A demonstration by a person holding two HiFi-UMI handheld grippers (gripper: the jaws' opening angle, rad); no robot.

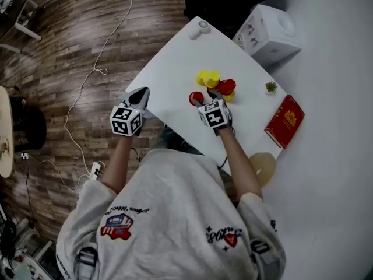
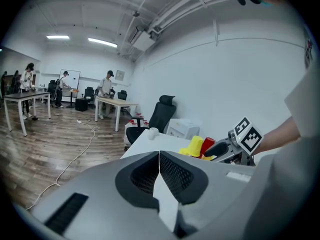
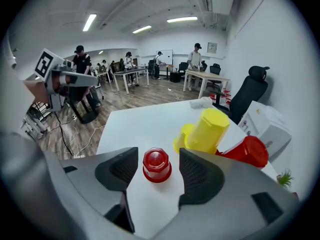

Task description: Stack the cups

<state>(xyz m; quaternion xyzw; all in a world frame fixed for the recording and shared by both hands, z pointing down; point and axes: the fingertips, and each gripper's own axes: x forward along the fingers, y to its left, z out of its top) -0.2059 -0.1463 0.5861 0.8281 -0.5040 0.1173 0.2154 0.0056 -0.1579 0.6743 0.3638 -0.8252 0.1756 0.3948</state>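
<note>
We judge the stacking barely begun. At the table's [image 1: 169, 74] 9 o'clock corner our left gripper [image 2: 159, 156] hangs with jaws together, holding nothing. Further right, the right gripper [image 3: 157, 159] has its jaws apart on either side of a small upturned red cup [image 3: 156, 165], pads not touching it; that cup stands alone. At its 1 o'clock the yellow cups [image 3: 207, 130] and a second red cup [image 3: 248, 151] lie tipped together; whether any are nested we cannot tell. A small plant [image 1: 271, 87] and a red book [image 1: 284, 121] sit toward 3 o'clock, clear of the reach.
</note>
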